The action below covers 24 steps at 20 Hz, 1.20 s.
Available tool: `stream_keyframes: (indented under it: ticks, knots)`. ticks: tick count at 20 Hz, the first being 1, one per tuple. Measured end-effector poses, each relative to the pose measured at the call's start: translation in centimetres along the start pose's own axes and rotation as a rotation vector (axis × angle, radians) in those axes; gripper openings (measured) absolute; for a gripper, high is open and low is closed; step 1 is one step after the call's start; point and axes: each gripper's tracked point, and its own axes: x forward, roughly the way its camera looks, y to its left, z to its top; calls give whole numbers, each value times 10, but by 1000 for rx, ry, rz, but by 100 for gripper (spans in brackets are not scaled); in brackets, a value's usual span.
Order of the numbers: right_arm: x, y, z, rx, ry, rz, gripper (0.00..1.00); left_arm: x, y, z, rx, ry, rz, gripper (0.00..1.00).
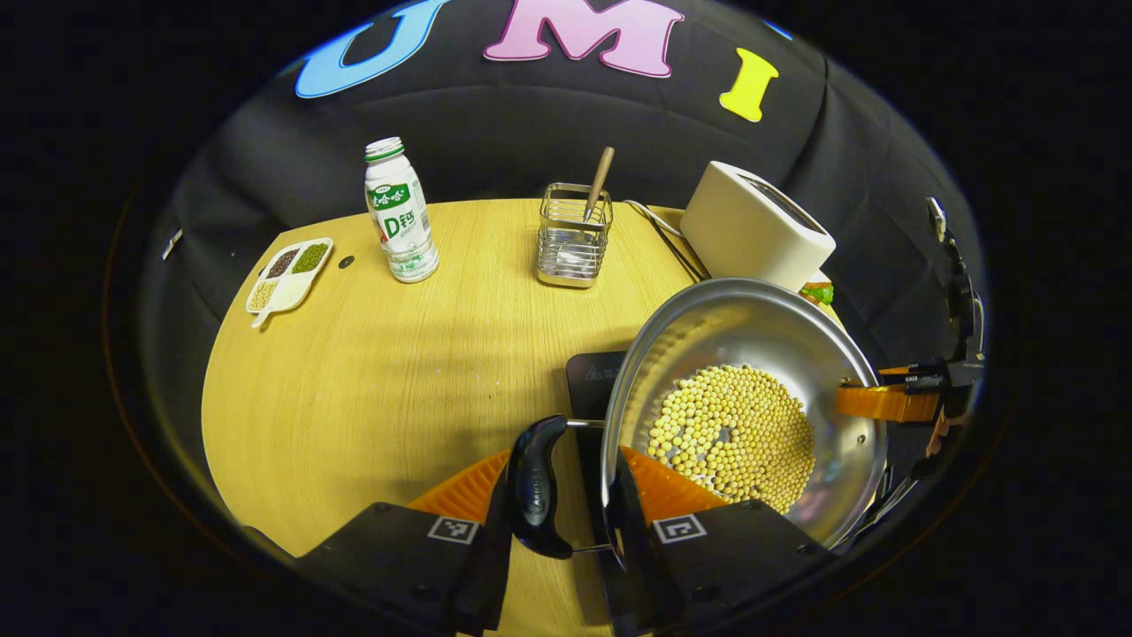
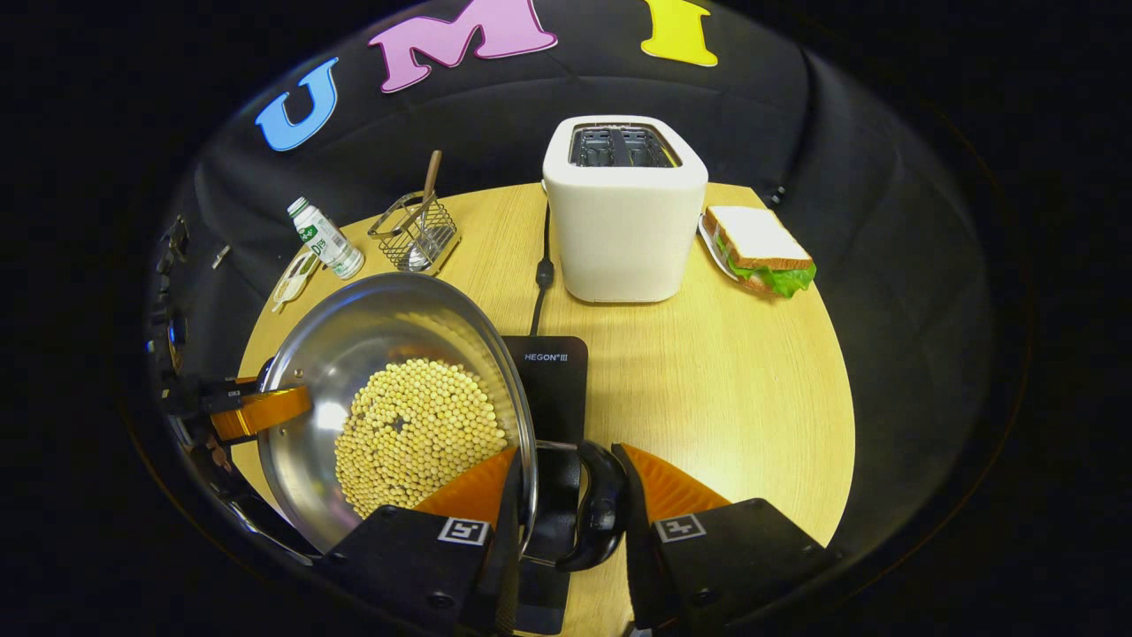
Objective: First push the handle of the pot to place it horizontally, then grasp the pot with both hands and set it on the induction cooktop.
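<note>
A steel pot [image 2: 389, 398] of yellow beans hangs over the black induction cooktop [image 2: 553, 380], near the table's [image 2: 734, 389] front edge. The left gripper [image 1: 566, 495] and right gripper [image 2: 566, 500] each clench a black side handle [image 1: 535, 487]. The handles look level; only lowering the pot onto the cooktop seems left. A white toaster [image 2: 623, 221] stands farther back.

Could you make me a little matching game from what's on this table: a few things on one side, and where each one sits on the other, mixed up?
Things:
1. wooden-handled utensil
2. sandwich
3. yellow beans
4. bottle

Places:
A. inside the steel pot
B. standing in the wire basket
C. upright beside the divided dish
D. on a plate next to the toaster

Pairs: 1-B, 2-D, 3-A, 4-C
</note>
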Motion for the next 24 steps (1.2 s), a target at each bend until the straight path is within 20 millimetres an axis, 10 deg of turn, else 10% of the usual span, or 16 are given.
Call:
stream_keyframes:
  ticks: [7, 9, 11, 14, 24]
  knots:
    - [0, -1, -1, 7, -1, 1, 55, 1, -1, 1, 4, 15, -12, 59]
    - [-2, -2, 1, 1, -16, -9, 55, 1, -3, 4, 14, 3, -19, 74]
    - [-4, 2, 1, 12, -25, 2, 71, -5, 0, 8, 45, -10, 4, 99]
    - [-8, 2, 6, 17, -56, -9, 99, -10, -1, 13, 86, -26, 27, 96]
    - [-105, 26, 49, 24, -382, -45, 99, -97, -20, 37, 153, -222, 33, 95]
